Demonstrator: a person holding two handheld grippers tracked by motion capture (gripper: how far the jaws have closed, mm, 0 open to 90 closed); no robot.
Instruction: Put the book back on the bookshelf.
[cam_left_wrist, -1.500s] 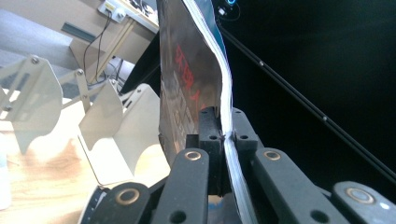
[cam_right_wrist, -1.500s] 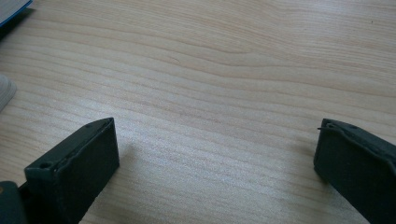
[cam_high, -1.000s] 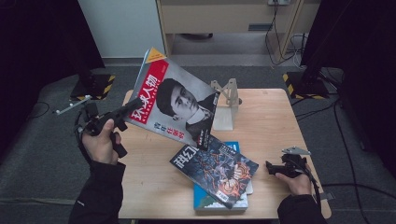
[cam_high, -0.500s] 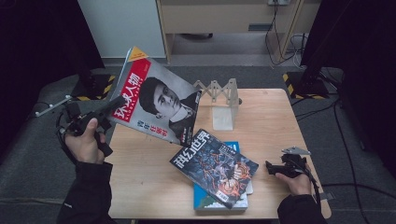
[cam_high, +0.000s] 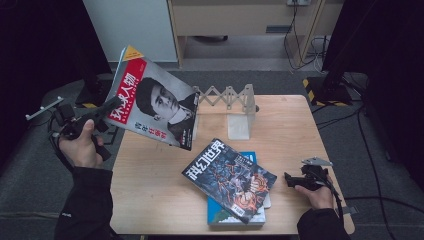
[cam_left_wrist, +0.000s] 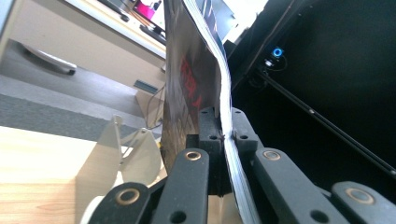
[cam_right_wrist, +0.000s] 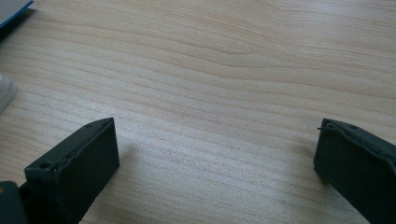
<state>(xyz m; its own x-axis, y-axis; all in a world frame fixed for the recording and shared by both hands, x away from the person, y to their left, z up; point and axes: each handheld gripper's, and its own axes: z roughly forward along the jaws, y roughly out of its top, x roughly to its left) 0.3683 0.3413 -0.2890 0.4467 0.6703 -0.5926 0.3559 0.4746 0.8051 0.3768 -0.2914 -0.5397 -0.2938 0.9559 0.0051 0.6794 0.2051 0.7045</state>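
Left gripper (cam_high: 102, 111) clamps magazine (cam_high: 155, 102) by edge, jaws pinched on pages. Magazine now swung farther left and up, off table (cam_high: 150, 200) edge, well clear of rack (cam_high: 235, 107). Judged: transfer under way, slotting pending. Right gripper (cam_high: 295, 181) idle on table, jaws spread, empty.

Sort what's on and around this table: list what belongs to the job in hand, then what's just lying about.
In the job:
- magazine with the red title, clamped edge-on in the left gripper and held up off the table
- expanding white rack, possibly where it goes

Lying about:
- comic-cover magazine
- blue book under it
- right gripper, open over bare table
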